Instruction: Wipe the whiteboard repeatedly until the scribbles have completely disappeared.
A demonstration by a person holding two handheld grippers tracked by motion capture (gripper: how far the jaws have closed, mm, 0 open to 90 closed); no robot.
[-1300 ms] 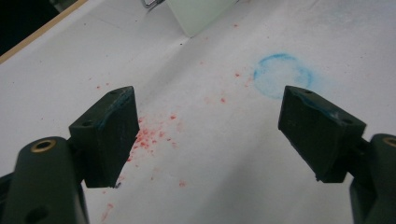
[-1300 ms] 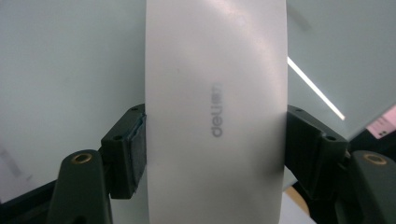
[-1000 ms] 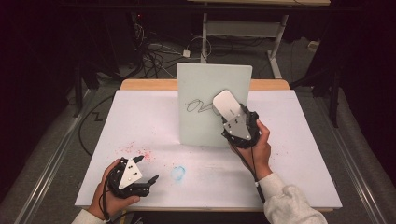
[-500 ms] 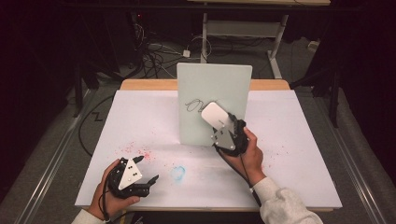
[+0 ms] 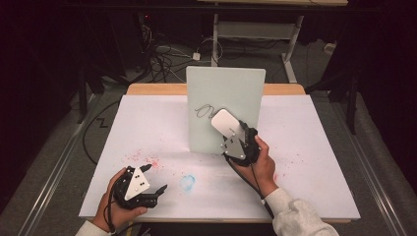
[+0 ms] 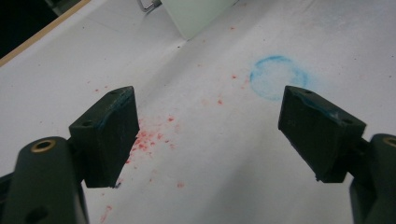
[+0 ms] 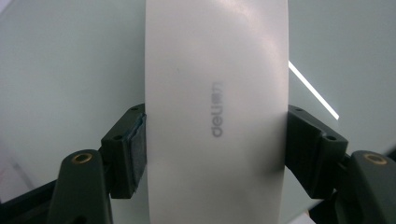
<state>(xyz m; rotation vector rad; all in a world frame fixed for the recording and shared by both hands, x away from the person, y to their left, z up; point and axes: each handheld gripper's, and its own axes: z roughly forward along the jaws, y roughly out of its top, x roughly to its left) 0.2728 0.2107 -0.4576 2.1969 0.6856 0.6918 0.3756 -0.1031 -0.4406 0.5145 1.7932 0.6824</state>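
High view: right gripper (image 5: 230,132) clamps white eraser (image 5: 225,123) against upright board (image 5: 223,98); left gripper (image 5: 153,178) wide open, holding nothing.

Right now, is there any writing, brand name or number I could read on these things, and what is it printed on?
"deli", followed by small characters too blurred to read: grey print on the white eraser clamped in the right gripper.
A black handwritten scribble on the upright whiteboard: loops, not readable as a word.
The blue ring and red specks on the table are stains, not writing.
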